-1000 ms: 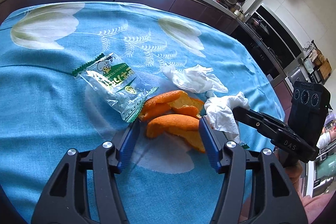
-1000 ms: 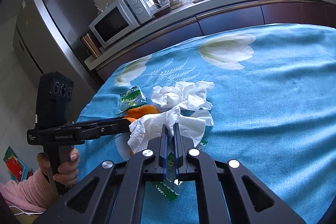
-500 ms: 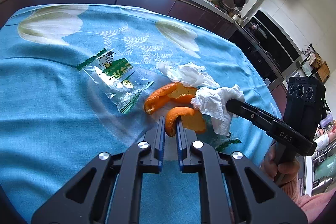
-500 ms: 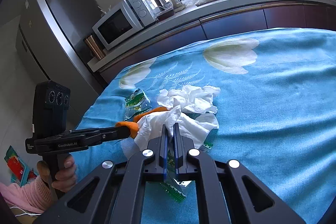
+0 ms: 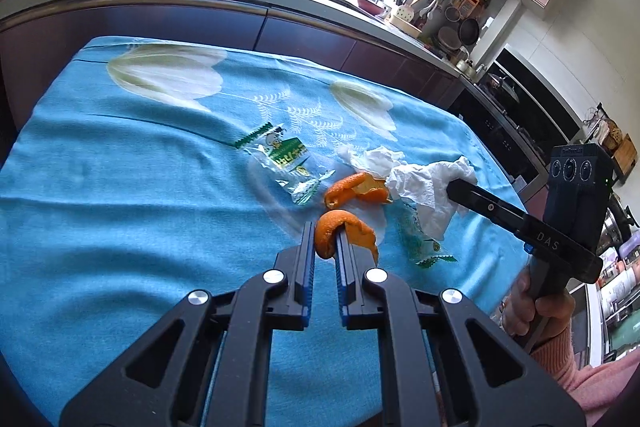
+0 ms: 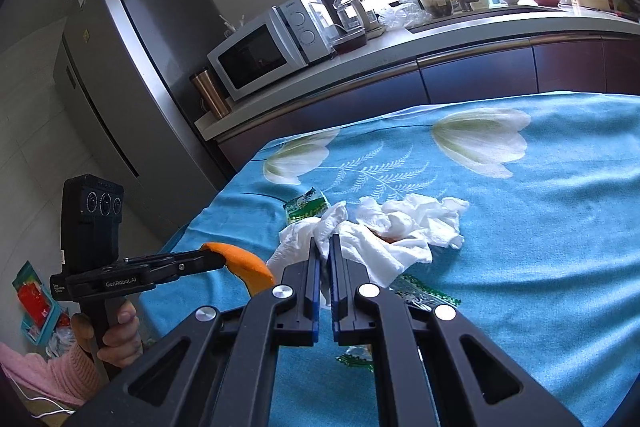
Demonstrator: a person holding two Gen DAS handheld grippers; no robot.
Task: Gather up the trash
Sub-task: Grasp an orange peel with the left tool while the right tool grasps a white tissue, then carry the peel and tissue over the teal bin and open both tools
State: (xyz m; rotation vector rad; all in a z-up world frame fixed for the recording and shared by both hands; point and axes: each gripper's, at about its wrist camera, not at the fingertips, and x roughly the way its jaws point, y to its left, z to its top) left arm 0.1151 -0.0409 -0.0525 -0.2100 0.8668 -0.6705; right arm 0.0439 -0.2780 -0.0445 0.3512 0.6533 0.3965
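Two pairs of black tongs with blue-lined inner faces over a tabletop covered in turquoise cloth (image 5: 120,195) printed with white tulips and pale fern sprigs. Left tongs (image 5: 325,227) closed down on a curled piece of orange peel (image 5: 334,229), lifted clear of the cloth; seen from the right wrist, same peel (image 6: 244,263) jutting from the tips, out past the tabletop edge. Right tongs (image 6: 325,247) pinched tight on a crumpled white paper tissue (image 6: 360,251), its lower folds draped toward the cloth. Second crumpled white tissue (image 6: 416,219) lying on the cloth just behind the held one, touching it. Second strip of orange peel (image 5: 356,185) resting on the cloth between a clear plastic snack wrapper with green print (image 5: 286,159) and the tissues. Another clear wrapper with green serrated edge (image 5: 424,247) flat on the cloth beneath the held tissue. Beyond the tabletop, a dark purple cabinet run under a pale worktop, with a white microwave (image 6: 268,55) and a copper-coloured tumbler (image 6: 210,97) beside it, a tall grey refrigerator (image 6: 132,75) to the left, bright window above a sink tap and soap bottle. Black oven fronts (image 5: 520,115) and hanging pans along the far right wall in the left wrist view
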